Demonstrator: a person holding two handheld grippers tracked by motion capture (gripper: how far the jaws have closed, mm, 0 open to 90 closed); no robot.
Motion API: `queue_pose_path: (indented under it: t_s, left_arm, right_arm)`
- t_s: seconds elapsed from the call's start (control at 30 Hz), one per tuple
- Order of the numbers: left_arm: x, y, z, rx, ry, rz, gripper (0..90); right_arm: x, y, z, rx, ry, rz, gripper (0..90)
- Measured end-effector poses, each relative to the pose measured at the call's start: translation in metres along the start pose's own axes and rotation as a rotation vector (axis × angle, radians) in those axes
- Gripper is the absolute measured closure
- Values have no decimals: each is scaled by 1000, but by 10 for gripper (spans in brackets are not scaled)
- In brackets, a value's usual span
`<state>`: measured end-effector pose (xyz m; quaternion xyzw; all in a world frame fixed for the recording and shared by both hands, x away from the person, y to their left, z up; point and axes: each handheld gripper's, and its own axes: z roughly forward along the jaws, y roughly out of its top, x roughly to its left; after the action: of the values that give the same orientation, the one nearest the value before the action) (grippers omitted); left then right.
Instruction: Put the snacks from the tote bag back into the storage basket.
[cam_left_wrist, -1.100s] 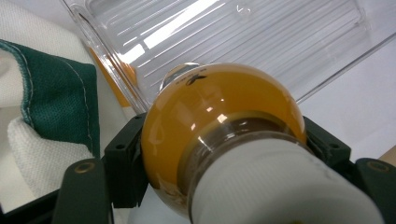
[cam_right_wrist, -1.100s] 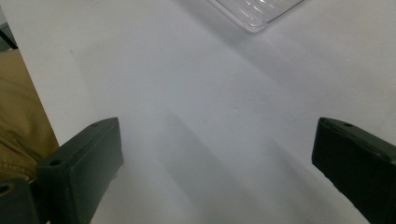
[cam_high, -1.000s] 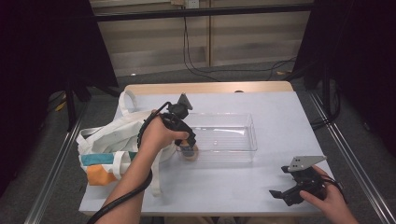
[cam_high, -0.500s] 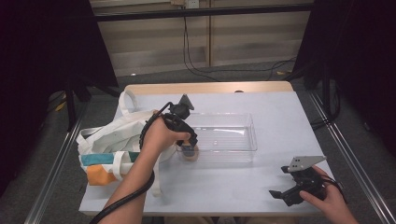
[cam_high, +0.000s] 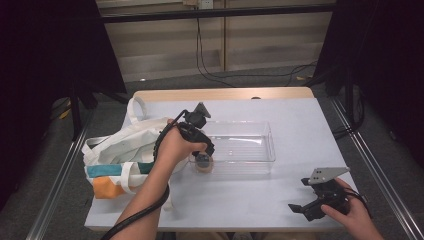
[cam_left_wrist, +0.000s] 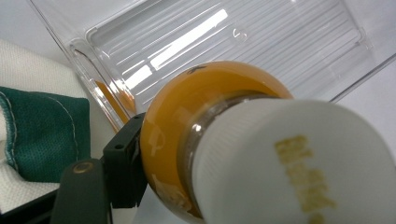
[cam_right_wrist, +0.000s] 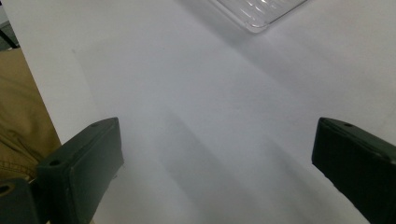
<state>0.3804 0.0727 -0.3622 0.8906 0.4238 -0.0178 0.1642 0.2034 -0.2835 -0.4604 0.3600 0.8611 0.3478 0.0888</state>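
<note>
Left tool (cam_high: 202, 159) clenched on a small round jar (cam_left_wrist: 205, 140) full of orange stuff. Jar squeezed right between the jaws, white lid (cam_left_wrist: 299, 168) pointing back at the camera on the tool. One black jaw seen pressing the jar's side in the left gripper view; other jaw hidden behind the jar.

Clear plastic tray (cam_high: 260, 150) just past the jar, lying on the white bench (cam_high: 240, 205). Jar held low at the tray's near left corner, right by the tray wall. Hard to tell if touching the wall or the bench. Little orange glow of the jar on the tray wall in the left gripper view.

Cloth bag (cam_high: 120, 150) beside the left tool, on the side away from the tray. White bag with a green patch (cam_left_wrist: 42, 130) and an orange patch (cam_high: 107, 187).

Right tool (cam_high: 305, 207) far from the jar, resting near the bench's front edge in a hand (cam_high: 350, 212). Jaws wide apart, nothing between them, only bare bench under them in the right gripper view. Corner of the tray (cam_right_wrist: 261, 14) up ahead of that tool, well apart from it. Grey three-cornered plate (cam_high: 325, 175) on top of it.
</note>
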Motion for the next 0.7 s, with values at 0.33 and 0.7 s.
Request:
queue_pose_path:
  t_s: [0.33, 0.7]
  left_arm:
    - [1, -3, 1, -26, 5, 28, 285]
    - [2, -6, 0, -66, 11, 31, 202]
  right_arm:
    - [0, 0, 0, -1, 3, 0, 19]
    - [0, 0, 1, -8, 9, -2, 18]
